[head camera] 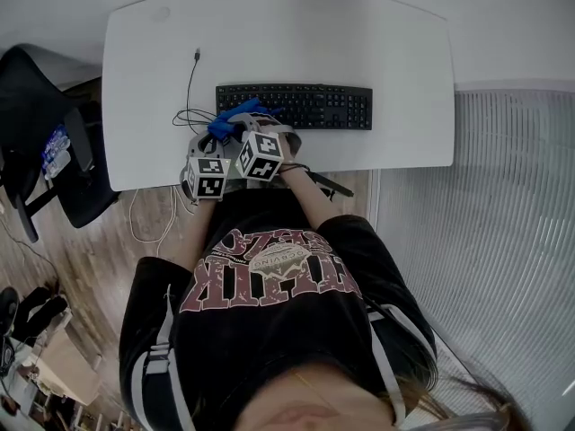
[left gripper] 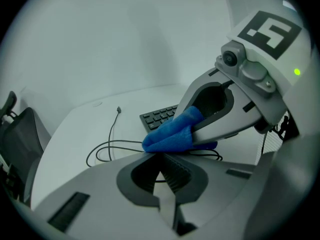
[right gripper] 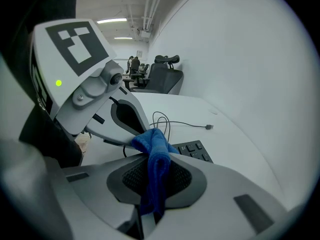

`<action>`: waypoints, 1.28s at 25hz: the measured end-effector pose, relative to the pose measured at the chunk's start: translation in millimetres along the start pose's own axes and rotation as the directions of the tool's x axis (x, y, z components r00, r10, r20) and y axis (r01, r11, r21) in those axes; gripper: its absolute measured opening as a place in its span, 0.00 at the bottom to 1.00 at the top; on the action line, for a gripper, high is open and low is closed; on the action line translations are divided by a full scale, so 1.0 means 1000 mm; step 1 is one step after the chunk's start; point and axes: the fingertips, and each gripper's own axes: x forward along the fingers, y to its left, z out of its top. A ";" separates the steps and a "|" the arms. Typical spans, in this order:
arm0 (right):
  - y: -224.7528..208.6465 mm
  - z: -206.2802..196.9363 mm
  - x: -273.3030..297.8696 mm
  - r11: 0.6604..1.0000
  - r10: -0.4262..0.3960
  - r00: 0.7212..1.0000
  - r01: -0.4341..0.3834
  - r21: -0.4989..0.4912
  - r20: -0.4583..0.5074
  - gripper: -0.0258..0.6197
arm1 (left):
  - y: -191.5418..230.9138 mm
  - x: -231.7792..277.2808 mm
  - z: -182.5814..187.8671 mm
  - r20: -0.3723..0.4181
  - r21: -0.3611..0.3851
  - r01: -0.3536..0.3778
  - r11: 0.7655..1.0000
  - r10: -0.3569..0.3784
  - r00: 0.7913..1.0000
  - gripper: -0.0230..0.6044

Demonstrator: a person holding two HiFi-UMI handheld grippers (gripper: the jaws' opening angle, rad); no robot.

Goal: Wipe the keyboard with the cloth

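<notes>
Your right gripper [right gripper: 156,158] is clamped on the cloth [right gripper: 154,143]. The blue fabric runs down between its pads, and a bunched fold stands above the tips. Your left gripper [left gripper: 161,159] has its jaws drawn together with nothing showing between the pads. The cloth's fold lies right at their tips, and whether they nip its edge can't be told.

From the head view, both grippers sit side by side over the front edge of the desk [head camera: 269,34], left one nearer you, both pointing at the left end of the keyboard [head camera: 310,106]. The cloth hangs there too, over the keyboard's near-left corner, though no view settles whether it touches the keys. A thin cable [head camera: 190,88] loops on the desk just left of the keyboard, its plug end lying loose farther back.
</notes>
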 end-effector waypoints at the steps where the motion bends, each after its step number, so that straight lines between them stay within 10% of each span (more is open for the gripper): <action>1: 0.000 -0.003 -0.002 1.000 -0.002 1.000 0.002 0.002 0.001 0.14 | -0.001 0.001 0.000 -0.003 0.005 -0.006 1.000 0.006 1.000 0.08; 32: -0.016 -0.083 -0.055 0.988 -0.100 0.992 0.107 0.110 -0.072 0.14 | -0.005 0.003 -0.004 -0.034 0.029 -0.094 0.995 0.095 0.995 0.08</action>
